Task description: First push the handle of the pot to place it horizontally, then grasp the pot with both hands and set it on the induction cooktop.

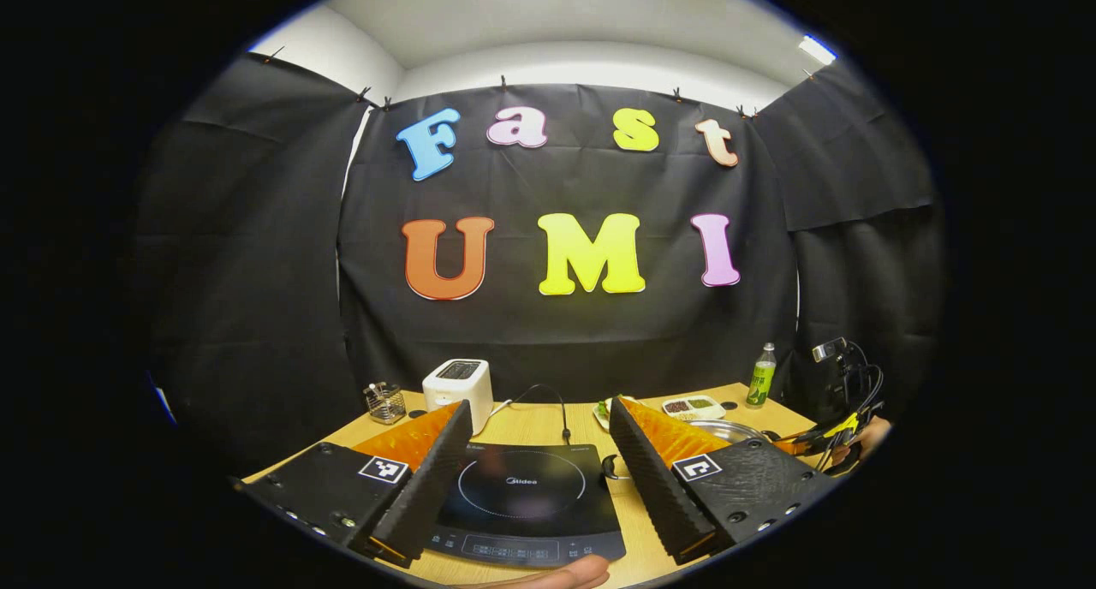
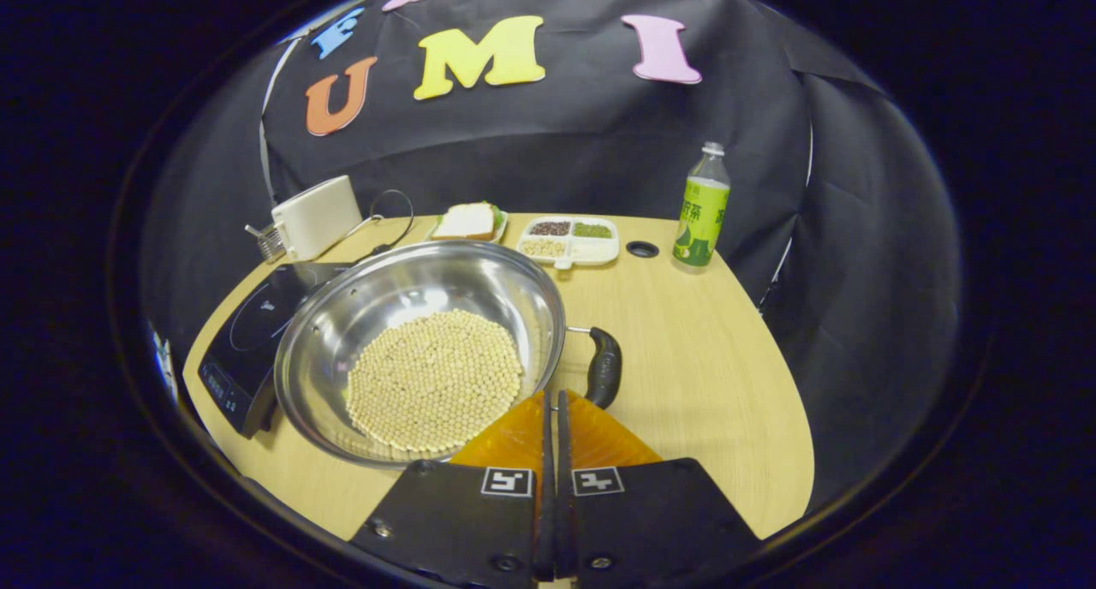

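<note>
In the right gripper view, the round stainless-steel pot [image 2: 419, 349] sits on the light wooden table [image 2: 711, 383], its bowl holding a flat disc of small pale beans [image 2: 434, 381]. The pot's left rim hangs over the right edge of the black glass induction cooktop [image 2: 248, 341], so it lies beside the cooktop and not centred on the ring. The pot's black curved handle [image 2: 604, 366] sticks out from the right side of the rim. The right gripper [image 2: 552, 426] has its 2 orange-and-black fingers pressed together, with nothing between them; their tips lie just at the pot's near rim, close to the handle, and I cannot tell whether they touch it.

In the left gripper view, the left gripper [image 1: 539, 452] has its 2 fingers spread wide, holding nothing, hovering above the cooktop [image 1: 522, 495] with the marked ring between them. The other gripper shows small at the far right.

At the back of the table stand a white toaster [image 2: 315, 217], a small wire basket [image 1: 385, 402], a plate with a sandwich [image 2: 467, 221], a white divided tray of 3 kinds of grains [image 2: 569, 238] and a green-labelled plastic bottle [image 2: 704, 208].
</note>
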Available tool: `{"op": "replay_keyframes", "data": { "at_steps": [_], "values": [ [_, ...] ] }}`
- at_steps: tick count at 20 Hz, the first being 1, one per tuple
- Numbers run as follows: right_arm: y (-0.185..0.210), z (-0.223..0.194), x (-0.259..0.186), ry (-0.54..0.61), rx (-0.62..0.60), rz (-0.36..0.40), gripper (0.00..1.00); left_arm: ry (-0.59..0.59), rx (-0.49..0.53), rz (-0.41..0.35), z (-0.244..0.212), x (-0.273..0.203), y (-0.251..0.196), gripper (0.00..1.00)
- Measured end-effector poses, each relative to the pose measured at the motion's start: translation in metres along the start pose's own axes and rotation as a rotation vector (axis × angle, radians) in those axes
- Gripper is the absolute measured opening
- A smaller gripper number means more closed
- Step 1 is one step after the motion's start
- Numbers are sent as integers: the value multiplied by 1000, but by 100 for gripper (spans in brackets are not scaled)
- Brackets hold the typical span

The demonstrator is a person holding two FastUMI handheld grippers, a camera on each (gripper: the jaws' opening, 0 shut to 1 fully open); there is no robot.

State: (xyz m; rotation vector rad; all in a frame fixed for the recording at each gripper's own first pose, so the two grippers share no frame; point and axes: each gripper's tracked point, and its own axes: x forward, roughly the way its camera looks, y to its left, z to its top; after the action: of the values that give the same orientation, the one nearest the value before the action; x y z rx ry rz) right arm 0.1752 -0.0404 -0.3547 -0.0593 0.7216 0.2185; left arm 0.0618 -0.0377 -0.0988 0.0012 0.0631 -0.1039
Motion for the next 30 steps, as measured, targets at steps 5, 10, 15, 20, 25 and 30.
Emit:
{"op": "replay_keyframes", "data": {
  "at_steps": [5, 10, 15, 20, 25, 30],
  "values": [
    [-1, 18, -10, -36, 13, -4, 2, 38, 17, -6, -4, 27, -11, 96],
    [-1, 34, -31, -129, 92, -52, 4, 99, 24, -38, -32, 49, -21, 96],
    [-12, 46, -55, -179, 111, -130, 100, 192, -4, -49, -75, 78, -28, 96],
    [-19, 49, -54, -152, 127, -141, 100, 312, -22, -87, -117, 107, -37, 96],
    [-16, 39, -31, -81, 129, -116, 100, 413, -55, -151, -148, 127, -61, 95],
    [-25, 24, -3, -19, 141, -128, 100, 547, -36, -191, -192, 142, -84, 95]
  ]
}}
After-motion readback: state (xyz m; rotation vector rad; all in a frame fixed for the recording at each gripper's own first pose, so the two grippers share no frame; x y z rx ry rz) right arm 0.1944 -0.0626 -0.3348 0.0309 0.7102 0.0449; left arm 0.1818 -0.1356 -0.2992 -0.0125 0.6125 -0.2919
